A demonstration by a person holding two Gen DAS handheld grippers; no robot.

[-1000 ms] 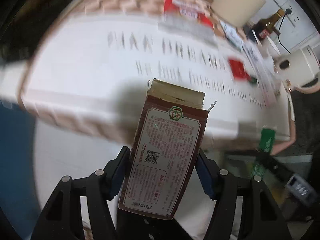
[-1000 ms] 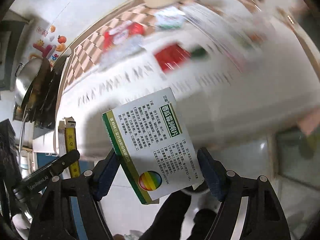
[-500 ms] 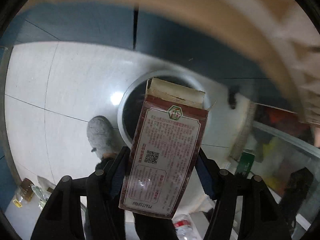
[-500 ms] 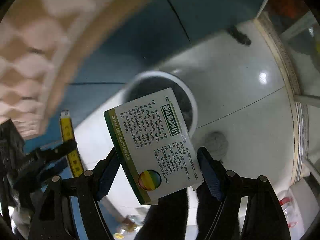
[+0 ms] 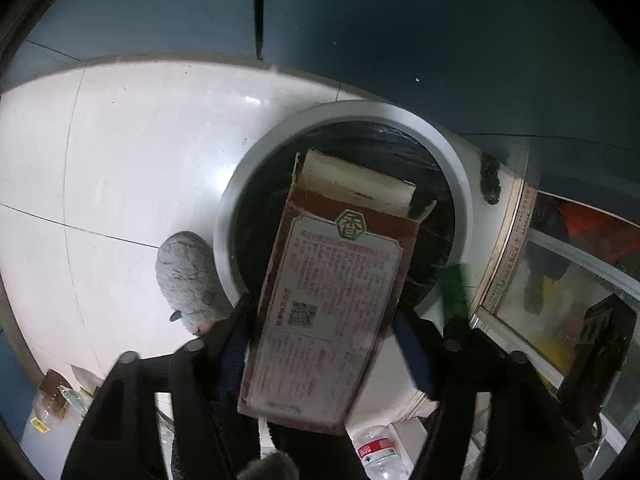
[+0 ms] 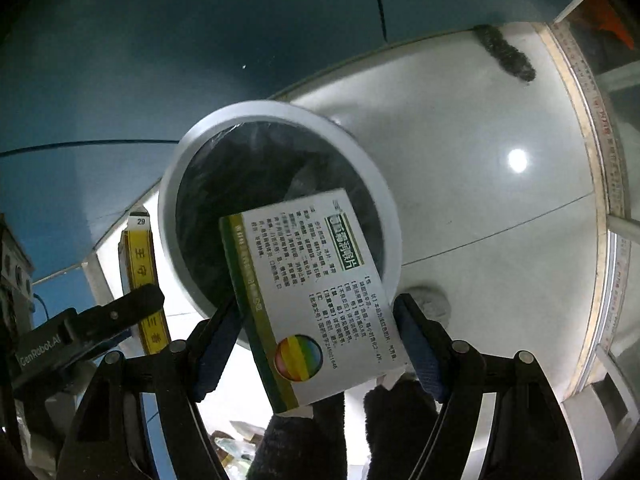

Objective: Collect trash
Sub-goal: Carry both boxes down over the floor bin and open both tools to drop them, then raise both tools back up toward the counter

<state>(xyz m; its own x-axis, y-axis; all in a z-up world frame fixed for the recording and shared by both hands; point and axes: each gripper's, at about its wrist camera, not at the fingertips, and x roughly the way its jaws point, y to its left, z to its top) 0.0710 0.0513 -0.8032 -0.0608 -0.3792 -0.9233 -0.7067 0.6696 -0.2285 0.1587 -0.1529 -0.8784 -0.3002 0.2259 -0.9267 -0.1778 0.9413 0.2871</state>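
My left gripper [image 5: 324,328] is shut on a brown and red carton [image 5: 328,304] with its top flap open, held over a round trash bin [image 5: 460,176] lined with a black bag. My right gripper [image 6: 320,328] is shut on a white and green medicine box [image 6: 312,292], held over the same trash bin [image 6: 272,112] from the other side. Both boxes hang above the bin's opening. The left gripper's body also shows at the left edge of the right wrist view [image 6: 92,324].
The bin stands on a glossy white tile floor [image 5: 120,160] against a dark blue wall [image 5: 400,20]. A grey slipper [image 5: 188,276] is beside the bin. A plastic bottle [image 5: 376,452] lies below. A glass cabinet [image 5: 560,300] is at the right.
Both grippers swung down from the tabletop to the floor and closed in over the bin. Each keeps its box. The bin now looms larger than half a second ago.
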